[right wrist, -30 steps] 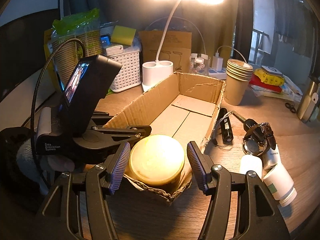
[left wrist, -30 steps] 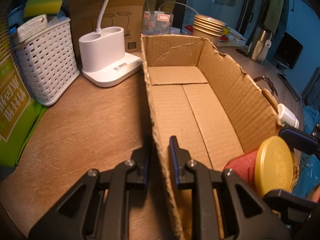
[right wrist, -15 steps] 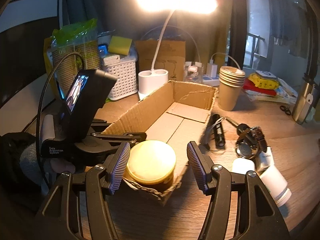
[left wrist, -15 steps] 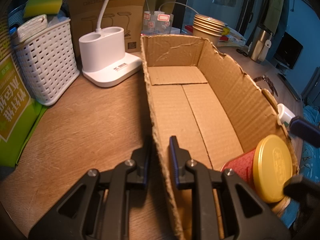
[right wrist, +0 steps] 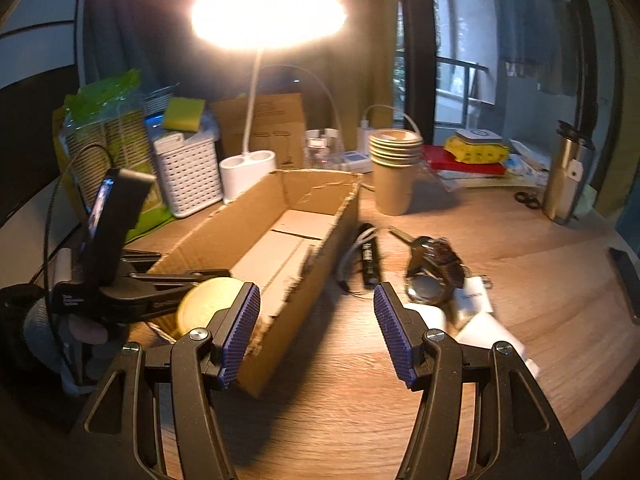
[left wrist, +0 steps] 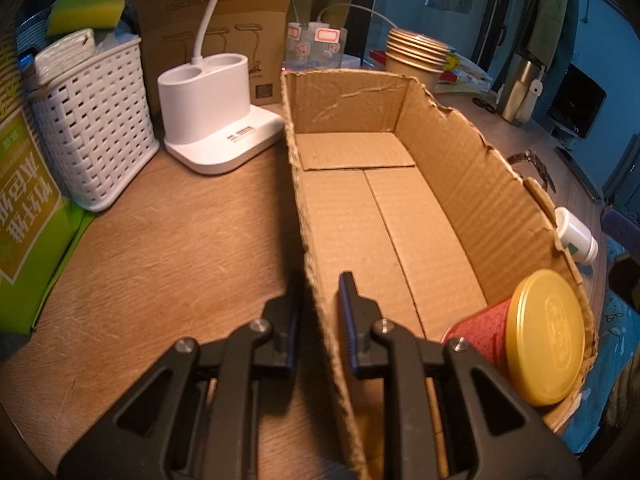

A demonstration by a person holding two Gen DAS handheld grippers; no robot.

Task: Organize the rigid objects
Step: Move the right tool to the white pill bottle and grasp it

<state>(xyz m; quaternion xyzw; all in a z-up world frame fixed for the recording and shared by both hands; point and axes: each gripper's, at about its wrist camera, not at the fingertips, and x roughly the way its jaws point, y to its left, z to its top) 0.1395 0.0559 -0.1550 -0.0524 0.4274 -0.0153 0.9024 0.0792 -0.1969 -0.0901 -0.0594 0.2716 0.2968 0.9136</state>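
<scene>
An open cardboard box (left wrist: 400, 216) lies on the wooden desk; it also shows in the right wrist view (right wrist: 280, 248). My left gripper (left wrist: 320, 296) is shut on the box's near left wall. A red can with a gold lid (left wrist: 536, 344) lies on its side in the box's near right corner; its lid shows in the right wrist view (right wrist: 204, 304). My right gripper (right wrist: 316, 320) is open and empty, outside the box, to the right of the can. A black flashlight (right wrist: 370, 264), a watch (right wrist: 432, 276) and white bottles (right wrist: 480, 332) lie on the desk right of the box.
A white lamp base (left wrist: 216, 112) and a white basket (left wrist: 96, 128) stand left of the box. A paper cup stack (right wrist: 394, 172) and a steel flask (right wrist: 564, 176) stand further back. A green carton (left wrist: 28, 216) is at the far left.
My right gripper has pulled back and swung right, away from the can, which stays in the box corner. My left gripper keeps its hold on the box wall.
</scene>
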